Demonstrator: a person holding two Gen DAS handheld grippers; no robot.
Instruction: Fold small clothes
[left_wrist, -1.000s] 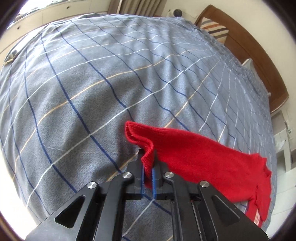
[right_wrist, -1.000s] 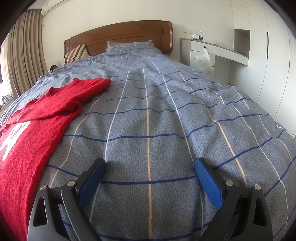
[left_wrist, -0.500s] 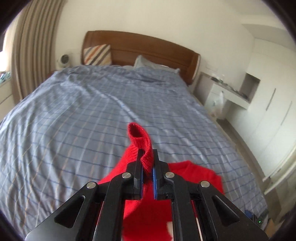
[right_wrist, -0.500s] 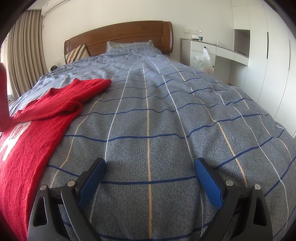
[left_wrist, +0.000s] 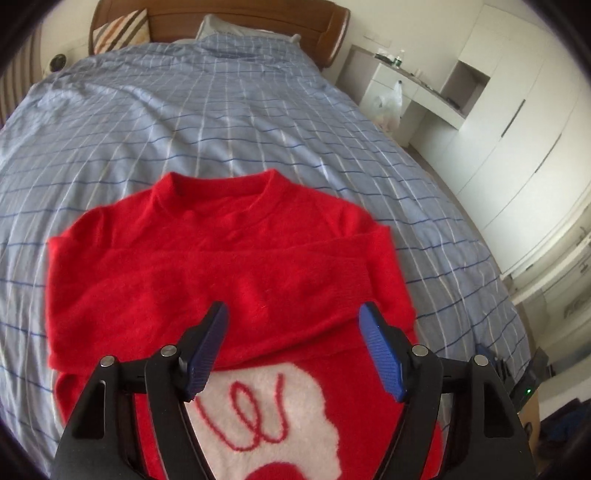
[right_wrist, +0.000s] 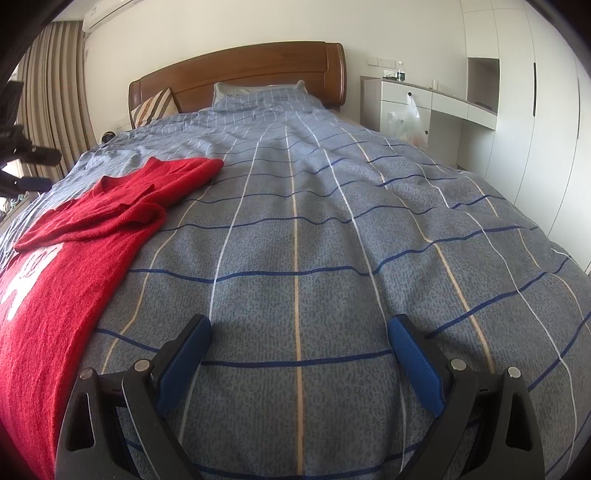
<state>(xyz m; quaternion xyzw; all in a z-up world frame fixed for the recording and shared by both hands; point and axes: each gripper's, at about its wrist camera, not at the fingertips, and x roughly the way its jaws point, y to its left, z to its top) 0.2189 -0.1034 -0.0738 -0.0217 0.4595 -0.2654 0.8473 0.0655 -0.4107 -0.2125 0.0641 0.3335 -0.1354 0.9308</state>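
Note:
A small red knit sweater (left_wrist: 229, 258) with a white motif on its chest lies flat on the bed, collar toward the headboard. One sleeve (left_wrist: 207, 291) is folded across the chest. My left gripper (left_wrist: 295, 314) is open and empty, hovering above that sleeve. In the right wrist view the sweater (right_wrist: 85, 236) lies at the left. My right gripper (right_wrist: 299, 325) is open and empty, low over bare duvet to the right of the sweater.
The bed is covered by a blue-grey checked duvet (right_wrist: 332, 229). A wooden headboard (right_wrist: 240, 77) and pillows are at the far end. A white desk and wardrobe (right_wrist: 480, 110) stand to the right of the bed. Curtains (right_wrist: 48, 110) hang at the left.
My left gripper carried the sleeve up and over the chest, then opened and let it go. The sleeve now lies across the sweater. My right gripper has not moved.

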